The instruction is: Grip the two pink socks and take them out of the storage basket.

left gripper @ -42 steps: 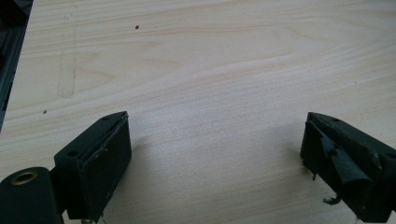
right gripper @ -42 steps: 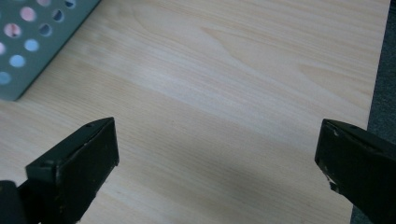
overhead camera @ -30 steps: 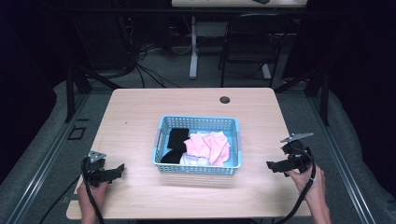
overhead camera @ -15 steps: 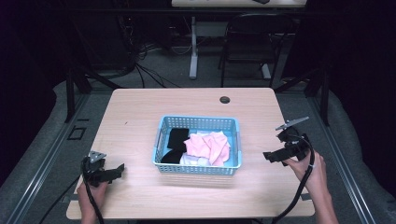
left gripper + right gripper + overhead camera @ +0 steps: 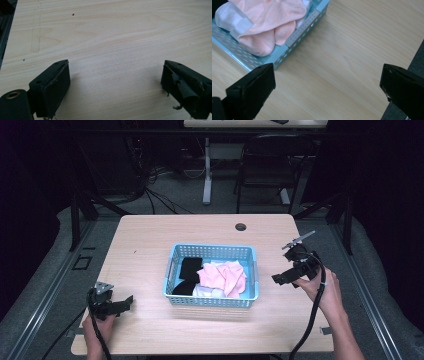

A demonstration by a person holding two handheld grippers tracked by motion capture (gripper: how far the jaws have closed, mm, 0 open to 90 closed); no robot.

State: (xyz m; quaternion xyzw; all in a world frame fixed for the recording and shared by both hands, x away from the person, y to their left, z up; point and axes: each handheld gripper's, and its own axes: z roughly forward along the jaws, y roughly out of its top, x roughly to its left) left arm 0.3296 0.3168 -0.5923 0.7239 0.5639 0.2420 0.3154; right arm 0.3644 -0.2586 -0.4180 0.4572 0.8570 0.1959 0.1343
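Presently the right gripper (image 5: 284,279), jaws spread and empty, hangs at 3 o'clock of the blue basket (image 5: 212,301). Pink cloth (image 5: 223,276) lies inside: probably soft, light, limp. Pinch a raised fold. Left gripper (image 5: 120,304) rests released at 8 o'clock.
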